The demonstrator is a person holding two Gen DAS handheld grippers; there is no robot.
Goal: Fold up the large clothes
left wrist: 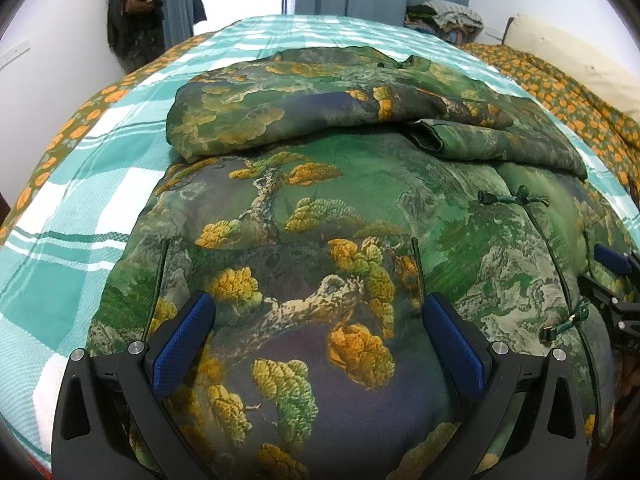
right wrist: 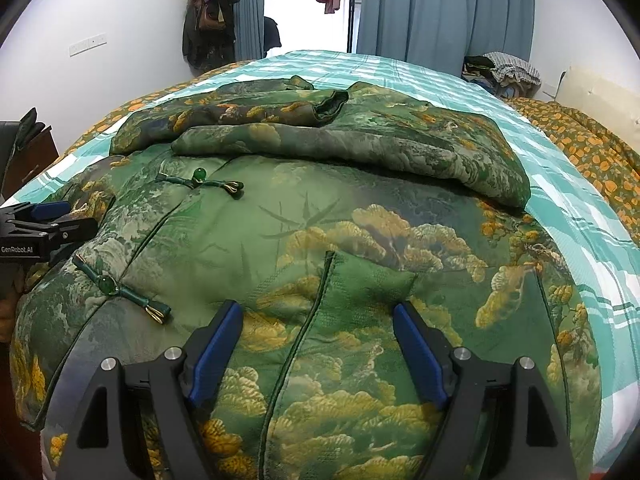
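We stand over a padded jacket spread on the bed, both sleeves already crossed over the chest beyond our fingertips. The left gripper and right gripper hang wide open, holding nothing — the hem lies between and below the fingers. We judge it thick, soft and slippery (a satin-like sheen), so best pinched at the bottom corners.

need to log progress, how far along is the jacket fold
Done: both sleeves lie folded across the upper part of the green padded jacket on the bed. In hand: nothing; the left tool and right tool sit open over the hem end. Left: folding the hem up toward the collar.
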